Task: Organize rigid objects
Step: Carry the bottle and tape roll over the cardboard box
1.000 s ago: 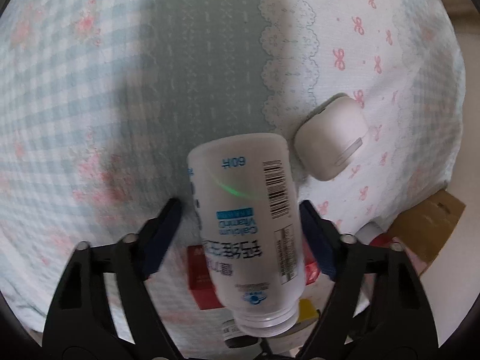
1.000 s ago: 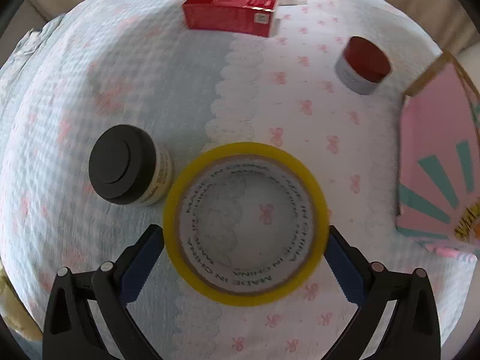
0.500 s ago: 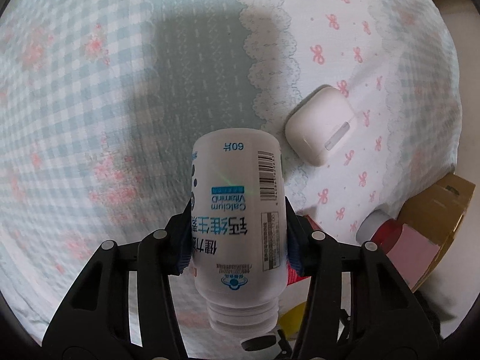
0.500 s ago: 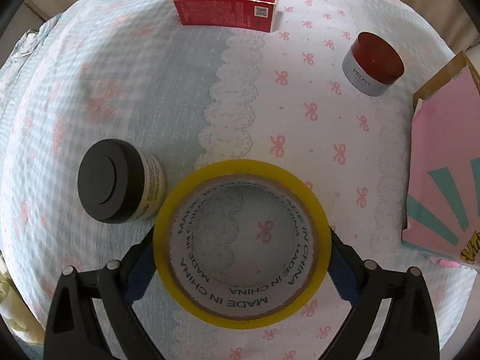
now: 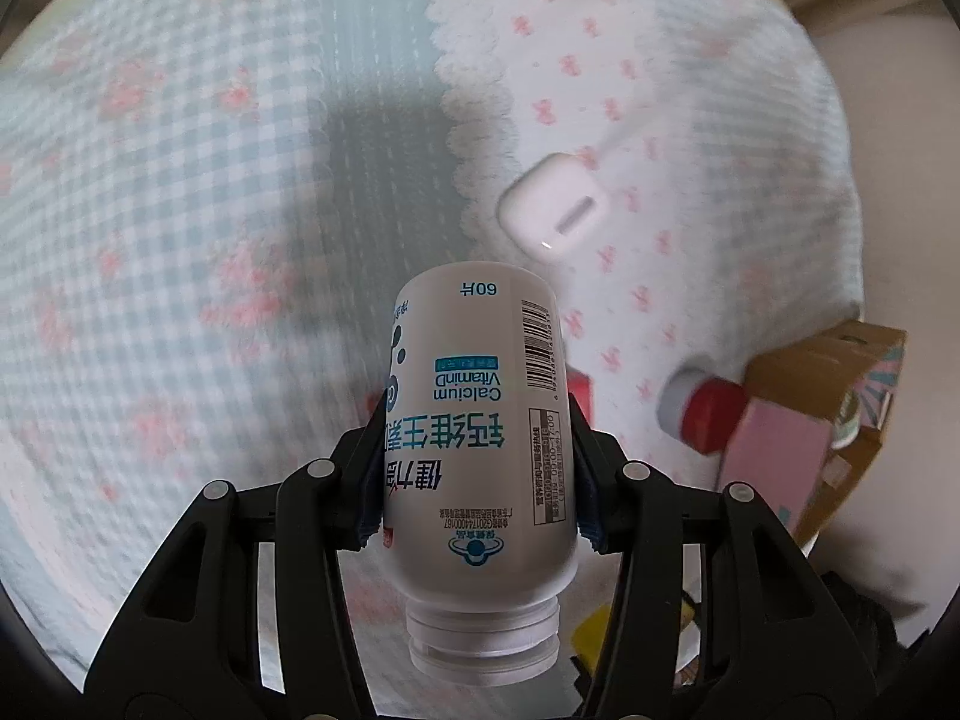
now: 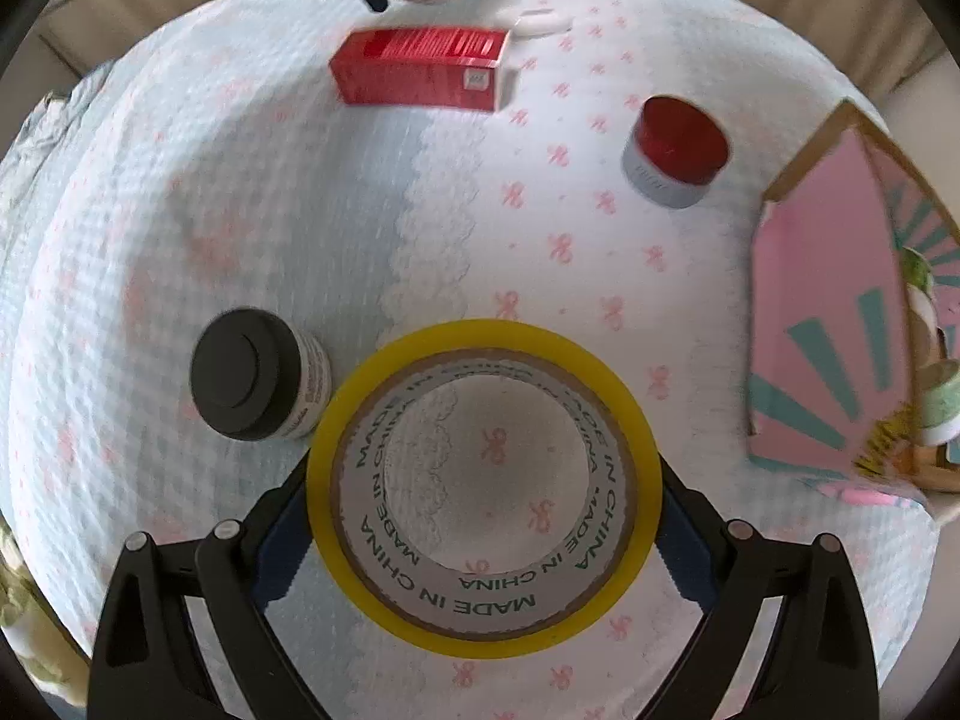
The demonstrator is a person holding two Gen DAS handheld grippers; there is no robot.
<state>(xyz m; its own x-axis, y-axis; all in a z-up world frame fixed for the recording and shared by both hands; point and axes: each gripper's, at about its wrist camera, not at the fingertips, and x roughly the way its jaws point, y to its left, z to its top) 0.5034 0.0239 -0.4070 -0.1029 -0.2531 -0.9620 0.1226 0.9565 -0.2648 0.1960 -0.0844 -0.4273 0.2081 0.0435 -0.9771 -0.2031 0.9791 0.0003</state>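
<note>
Since one second ago, your left gripper (image 5: 477, 468) has closed on the white bottle (image 5: 480, 444) and lifted it above the tablecloth (image 5: 180, 180).

Your left jaws now press both sides of the bottle, its cap toward the camera; the white earbud case (image 5: 555, 216) lies beyond it. Your right gripper (image 6: 483, 516) clamps the yellow tape roll (image 6: 483, 492) by its outer rim, over the cloth, just beside the black-lidded jar (image 6: 252, 375). Farther away lie the red box (image 6: 420, 69) and the red-lidded jar (image 6: 675, 150).
</note>
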